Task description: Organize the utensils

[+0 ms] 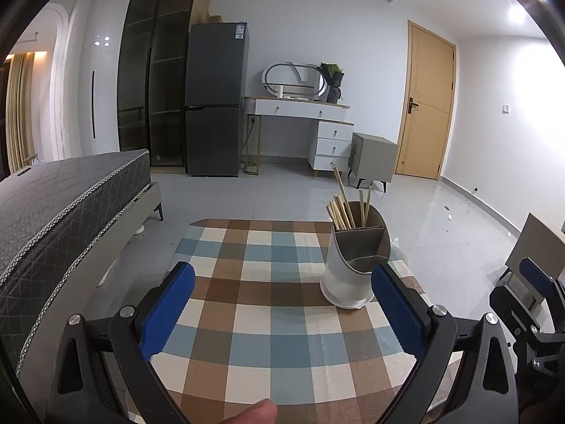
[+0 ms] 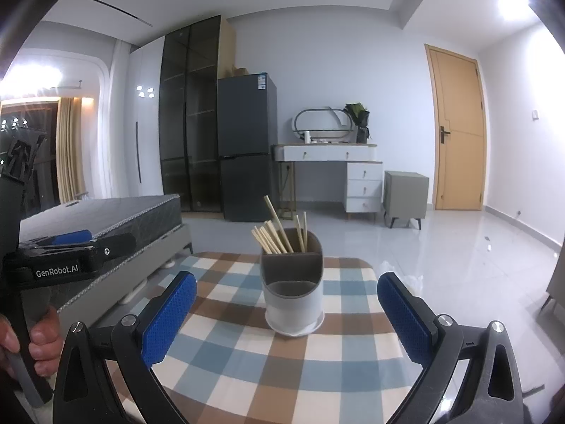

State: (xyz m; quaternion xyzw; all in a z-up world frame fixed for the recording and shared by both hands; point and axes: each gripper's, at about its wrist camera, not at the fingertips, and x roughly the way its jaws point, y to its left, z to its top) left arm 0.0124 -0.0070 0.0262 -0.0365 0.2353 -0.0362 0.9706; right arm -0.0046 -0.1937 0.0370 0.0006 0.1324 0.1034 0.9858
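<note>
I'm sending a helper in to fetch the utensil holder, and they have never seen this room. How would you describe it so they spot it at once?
Find the small table with the checked cloth beside the bed. The utensil holder stands upright on it, the only thing on the cloth: a white oval cup with a grey divided insert, and wooden chopsticks sticking out of its rear compartment.

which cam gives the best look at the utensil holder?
Right wrist: the utensil holder sits centred and unobstructed, with chopsticks in its rear compartment. In the left wrist view the holder sits off to the right, its lower right edge clipped by the left gripper finger.
</note>
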